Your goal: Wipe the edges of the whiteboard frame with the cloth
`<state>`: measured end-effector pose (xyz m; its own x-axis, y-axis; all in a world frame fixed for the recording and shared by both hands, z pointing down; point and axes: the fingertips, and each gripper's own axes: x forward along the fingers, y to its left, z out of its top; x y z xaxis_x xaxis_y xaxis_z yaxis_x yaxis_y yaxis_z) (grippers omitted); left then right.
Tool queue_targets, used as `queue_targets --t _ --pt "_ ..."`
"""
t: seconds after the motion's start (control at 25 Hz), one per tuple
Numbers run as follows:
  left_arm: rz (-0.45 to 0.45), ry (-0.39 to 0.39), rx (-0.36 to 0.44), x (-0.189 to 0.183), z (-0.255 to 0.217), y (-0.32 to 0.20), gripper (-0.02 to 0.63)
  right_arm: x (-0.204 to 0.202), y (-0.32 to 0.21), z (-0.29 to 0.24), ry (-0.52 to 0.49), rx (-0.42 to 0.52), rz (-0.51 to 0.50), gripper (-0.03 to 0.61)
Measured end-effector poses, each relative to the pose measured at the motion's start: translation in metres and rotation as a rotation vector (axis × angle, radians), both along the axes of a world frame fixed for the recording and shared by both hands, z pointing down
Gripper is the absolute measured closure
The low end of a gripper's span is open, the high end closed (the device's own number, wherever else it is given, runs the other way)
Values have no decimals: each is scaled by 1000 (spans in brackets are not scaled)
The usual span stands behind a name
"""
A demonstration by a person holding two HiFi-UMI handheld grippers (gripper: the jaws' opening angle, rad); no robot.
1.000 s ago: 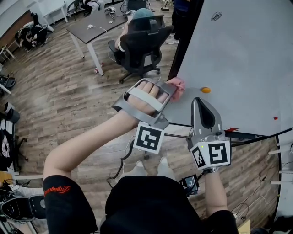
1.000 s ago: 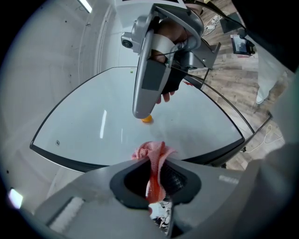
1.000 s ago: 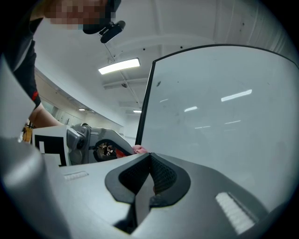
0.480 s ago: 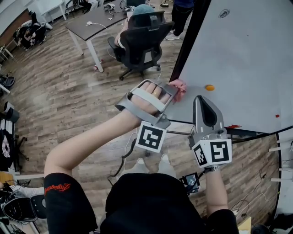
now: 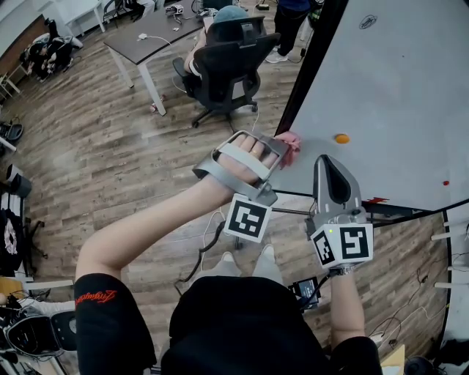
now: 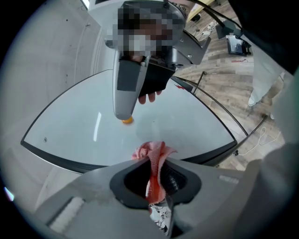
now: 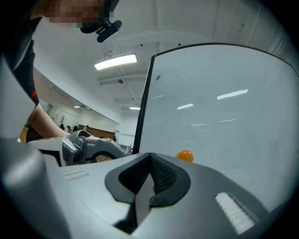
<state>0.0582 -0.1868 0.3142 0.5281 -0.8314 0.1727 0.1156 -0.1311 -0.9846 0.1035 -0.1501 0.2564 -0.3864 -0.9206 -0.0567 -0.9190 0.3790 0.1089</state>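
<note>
The pink cloth (image 6: 153, 156) is being squeezed in the closed fingers of the left gripper (image 5: 283, 148), right at their tips by the black whiteboard frame (image 5: 302, 73), while the right gripper (image 5: 328, 165) is being held shut and empty nearby, so most edges probably need wiping.

Whiteboard (image 5: 388, 88) cut off top and right. Cloth (image 5: 292, 139) mostly hidden behind left tongs (image 5: 279, 151). Corner logo (image 5: 368, 22) unreadable.

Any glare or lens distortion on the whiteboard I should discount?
Right gripper view: ceiling lights mirror as streaks on the whiteboard, and the wide lens bows its black frame. Left gripper view: one glare streak left of the cloth. Head view: even light, no glare.
</note>
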Motion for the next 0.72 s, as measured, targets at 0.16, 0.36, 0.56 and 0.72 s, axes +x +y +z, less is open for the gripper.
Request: queue_targets --t 0.16,0.36,0.56,0.72 --pt "1 -3 -4 0 7 -2 568 -1 1 2 -1 -1 12 577" --pt "-2 -3 -13 0 13 0 568 -2 8 3 -2 0 31 577" --pt "-3 -13 -15 0 22 0 568 2 14 4 -1 -3 52 577" --pt "-10 -21 -21 0 30 1 568 5 19 6 -1 -5 64 577"
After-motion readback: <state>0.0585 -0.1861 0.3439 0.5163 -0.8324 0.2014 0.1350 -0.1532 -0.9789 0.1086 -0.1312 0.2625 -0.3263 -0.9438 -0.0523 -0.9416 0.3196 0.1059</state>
